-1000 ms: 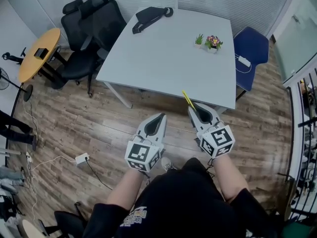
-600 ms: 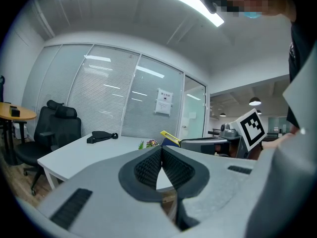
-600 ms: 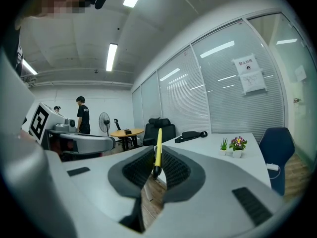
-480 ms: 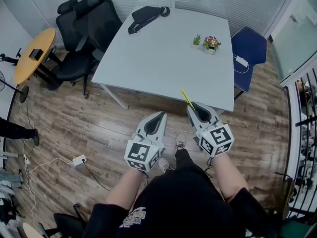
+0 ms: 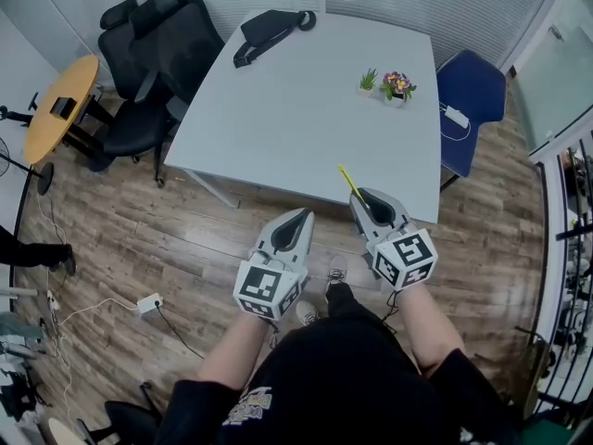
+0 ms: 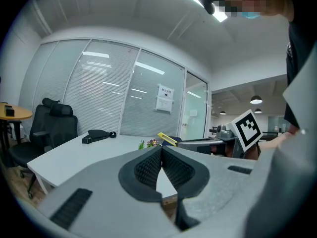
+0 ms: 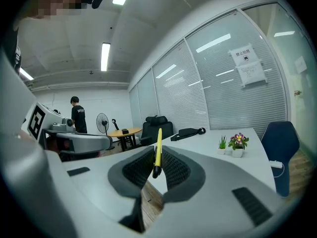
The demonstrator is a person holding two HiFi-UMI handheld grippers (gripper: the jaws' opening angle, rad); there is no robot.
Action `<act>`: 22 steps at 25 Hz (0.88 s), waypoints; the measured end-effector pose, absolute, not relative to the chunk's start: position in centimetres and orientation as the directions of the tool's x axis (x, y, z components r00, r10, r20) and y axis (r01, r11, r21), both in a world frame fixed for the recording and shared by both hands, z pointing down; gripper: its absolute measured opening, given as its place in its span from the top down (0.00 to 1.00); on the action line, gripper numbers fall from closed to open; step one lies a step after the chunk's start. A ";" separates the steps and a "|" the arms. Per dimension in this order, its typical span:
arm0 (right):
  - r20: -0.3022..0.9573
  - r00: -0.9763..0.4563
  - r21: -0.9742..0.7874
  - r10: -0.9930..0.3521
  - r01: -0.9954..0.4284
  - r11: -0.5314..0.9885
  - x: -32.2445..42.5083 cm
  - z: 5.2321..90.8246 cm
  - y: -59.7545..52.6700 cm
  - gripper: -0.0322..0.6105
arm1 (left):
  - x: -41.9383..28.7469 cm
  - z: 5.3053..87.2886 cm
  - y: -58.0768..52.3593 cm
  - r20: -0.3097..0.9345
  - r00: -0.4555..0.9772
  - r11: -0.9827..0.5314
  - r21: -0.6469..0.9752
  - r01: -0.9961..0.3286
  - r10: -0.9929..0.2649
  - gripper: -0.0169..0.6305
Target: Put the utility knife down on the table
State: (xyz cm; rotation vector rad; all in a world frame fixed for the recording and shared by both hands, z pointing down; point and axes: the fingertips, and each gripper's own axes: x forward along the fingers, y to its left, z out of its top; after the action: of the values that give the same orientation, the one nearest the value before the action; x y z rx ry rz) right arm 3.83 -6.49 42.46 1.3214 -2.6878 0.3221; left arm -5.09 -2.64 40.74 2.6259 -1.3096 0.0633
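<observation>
Closest to you, your two hands hold the grippers out over the wood floor (image 5: 167, 239). Your left gripper (image 5: 301, 217) has its jaws pressed together, and there is nothing between them. Your right gripper (image 5: 363, 198) is just beside it, squeezing the utility knife (image 5: 350, 184). The knife is thin and yellow with a dark end. It sits between the jaw pads and sticks out past the tips, pointing up and forward. In the head view its far end shows over the near edge of the table (image 5: 278, 128), so it is not lying on the table yet.

Farther on, two little potted plants (image 5: 389, 83) stand on the table toward the right side. A black bag (image 5: 269, 28) lies at the far edge. A blue chair (image 5: 473, 91) is at the table's right side and black office chairs (image 5: 157, 54) are at its left. Beyond those chairs is a small round wooden table (image 5: 57, 105). Far off, in the right gripper view, a person (image 7: 78, 114) in black stands near a fan (image 7: 102, 119).
</observation>
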 end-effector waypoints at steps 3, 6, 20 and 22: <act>0.211 -0.612 -0.140 -0.762 -0.791 0.596 4.6 42.8 -8.9 0.87 | -4.2 41.0 -4.9 0.135 0.604 -0.584 0.165 -0.795 -0.785 0.96; 0.217 -0.616 -0.146 -0.758 -0.788 0.598 5.5 43.2 -11.3 0.87 | -3.2 41.2 -7.2 0.139 0.603 -0.581 0.168 -0.796 -0.786 0.96; 0.246 -0.655 -0.188 -0.714 -0.755 0.628 8.7 45.9 -21.7 0.87 | 0.5 42.8 -16.8 0.162 0.564 -0.541 0.165 -0.824 -0.810 0.96; 0.254 -0.661 -0.190 -0.706 -0.750 0.634 8.9 46.4 -22.5 0.87 | 0.9 43.0 -17.4 0.167 0.559 -0.536 0.163 -0.828 -0.812 0.96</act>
State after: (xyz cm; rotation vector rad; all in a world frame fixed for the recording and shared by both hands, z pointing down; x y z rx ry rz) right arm 8.88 -22.52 46.38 1.2106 -2.6964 0.4206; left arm 0.90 -17.42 43.01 2.5710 -1.3748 0.1046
